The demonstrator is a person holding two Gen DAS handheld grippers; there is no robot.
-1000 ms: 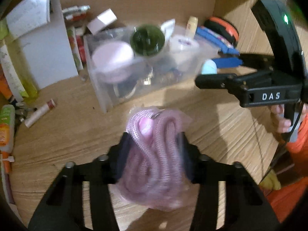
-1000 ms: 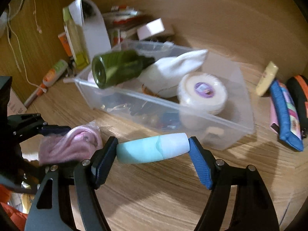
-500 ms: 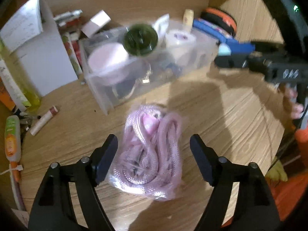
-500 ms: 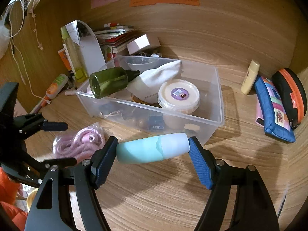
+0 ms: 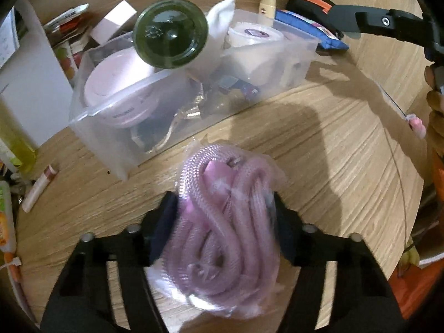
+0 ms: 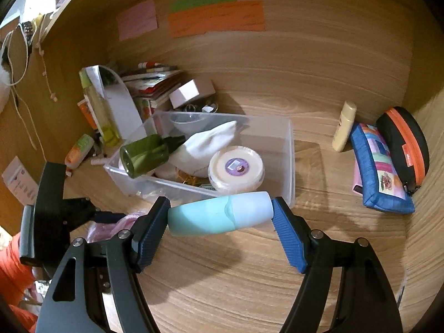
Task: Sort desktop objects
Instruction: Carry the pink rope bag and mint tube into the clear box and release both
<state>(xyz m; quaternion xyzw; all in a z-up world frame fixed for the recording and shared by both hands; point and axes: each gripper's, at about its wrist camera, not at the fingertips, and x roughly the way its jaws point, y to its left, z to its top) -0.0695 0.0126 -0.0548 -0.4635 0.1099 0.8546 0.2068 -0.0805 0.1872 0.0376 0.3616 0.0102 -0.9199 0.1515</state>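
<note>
Presently the left claw (image 5: 222, 222) pinches the bagged pink cord (image 5: 224, 222) just short of the bin (image 5: 194, 102) ahead; the right claw (image 6: 220, 217) clamps the teal bottle (image 6: 219, 216) endwise before that bin. Judgement: lift each clear of the rim, avoiding the overhanging green bottle (image 5: 170, 32), then release low inside.

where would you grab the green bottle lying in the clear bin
Grip the green bottle across its round body near the base, coming from above. It lies tilted on the pile, base sticking over the bin's front-left rim, neck buried against the white cloth.
</note>
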